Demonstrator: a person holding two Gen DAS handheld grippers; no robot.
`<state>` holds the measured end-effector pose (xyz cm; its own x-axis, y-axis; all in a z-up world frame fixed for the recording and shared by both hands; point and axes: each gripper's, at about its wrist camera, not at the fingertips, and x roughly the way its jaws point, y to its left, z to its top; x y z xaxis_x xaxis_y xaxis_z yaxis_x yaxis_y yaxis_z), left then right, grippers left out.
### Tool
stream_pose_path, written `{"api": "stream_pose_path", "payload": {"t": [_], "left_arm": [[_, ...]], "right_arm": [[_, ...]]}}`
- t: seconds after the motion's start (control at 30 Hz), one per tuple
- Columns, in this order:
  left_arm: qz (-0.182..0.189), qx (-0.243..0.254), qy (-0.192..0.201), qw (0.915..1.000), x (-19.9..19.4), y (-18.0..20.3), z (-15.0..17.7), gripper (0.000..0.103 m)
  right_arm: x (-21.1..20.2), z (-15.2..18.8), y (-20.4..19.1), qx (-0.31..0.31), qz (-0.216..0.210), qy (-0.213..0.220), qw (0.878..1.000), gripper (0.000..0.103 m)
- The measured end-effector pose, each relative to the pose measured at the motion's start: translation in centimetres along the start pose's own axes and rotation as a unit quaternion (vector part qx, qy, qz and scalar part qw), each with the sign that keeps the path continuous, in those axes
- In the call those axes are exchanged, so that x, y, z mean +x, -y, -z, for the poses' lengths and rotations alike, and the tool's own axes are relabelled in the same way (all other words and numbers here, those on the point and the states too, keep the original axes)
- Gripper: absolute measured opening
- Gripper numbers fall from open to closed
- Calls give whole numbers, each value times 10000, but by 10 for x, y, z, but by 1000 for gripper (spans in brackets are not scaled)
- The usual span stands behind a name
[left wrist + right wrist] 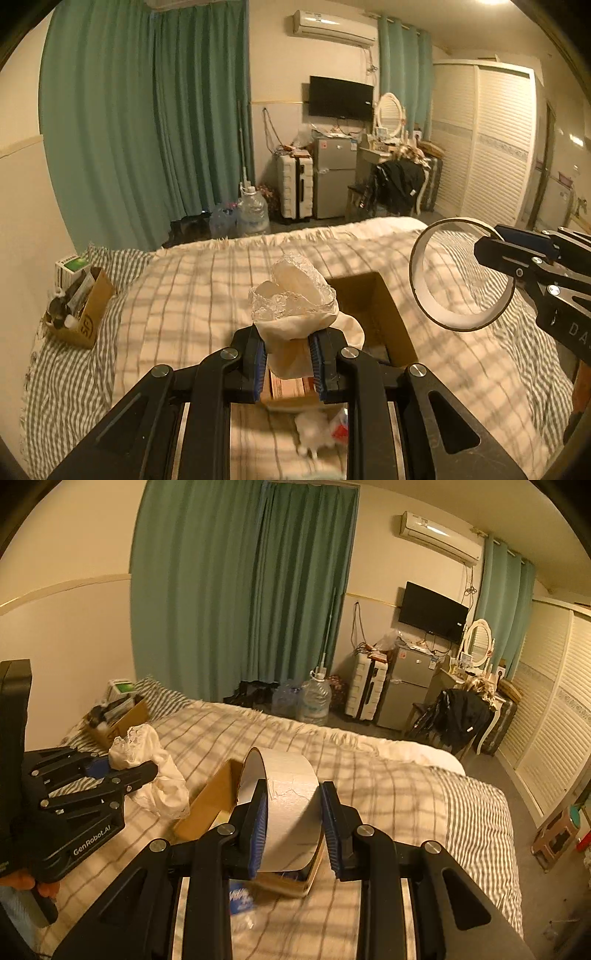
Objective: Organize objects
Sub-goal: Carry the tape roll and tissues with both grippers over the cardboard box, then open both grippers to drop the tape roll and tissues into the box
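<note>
A crumpled white lace cloth (295,306) and a white tape roll (291,805) are above the open cardboard box (373,317).

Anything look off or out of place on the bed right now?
Nothing damaged or spilled. Loose bits lie on the blanket beside the open box: a white fluffy thing and a blue packet. The left gripper holds lacy cloth; the right gripper holds tape.

Cream lace-trimmed cloth (295,314); white tape roll (291,805); brown cardboard box (373,314). The blanket (207,295) is cream with grey checks, the sheet (70,369) grey-striped, perhaps gingham. Curtains (147,122) are teal.
</note>
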<state>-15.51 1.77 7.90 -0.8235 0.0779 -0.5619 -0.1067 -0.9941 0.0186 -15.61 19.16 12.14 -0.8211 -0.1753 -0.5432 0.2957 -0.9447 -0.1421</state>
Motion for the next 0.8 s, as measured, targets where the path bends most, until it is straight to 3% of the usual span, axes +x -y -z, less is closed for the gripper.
{"api": "stream_pose_path", "payload": {"t": [0.27,0.4,0.53,0.63,0.73,0.77,0.8], "left_arm": [[71,-205,-199,9996,71,-1,-6,20],[32,-266,-492,9984,116,-1,10,20],[-163,57,-476,9987,138,5,27,20],[-80,33,-679,9977,157,5,33,21],[36,-101,-912,9958,170,2,39,26],[56,-94,-957,9953,171,4,41,36],[71,-76,-1005,9949,172,5,42,55]], "right_arm": [[69,-9,-6,-172,89,-245,9995,26],[113,5,-4,-122,-26,-477,9988,26],[147,25,0,-45,-160,-645,9978,26],[167,37,6,42,-241,-733,9970,27],[174,43,12,181,-329,-692,9969,28],[173,45,13,214,-370,-668,9969,35],[170,46,15,246,-430,-608,9969,50]]}}
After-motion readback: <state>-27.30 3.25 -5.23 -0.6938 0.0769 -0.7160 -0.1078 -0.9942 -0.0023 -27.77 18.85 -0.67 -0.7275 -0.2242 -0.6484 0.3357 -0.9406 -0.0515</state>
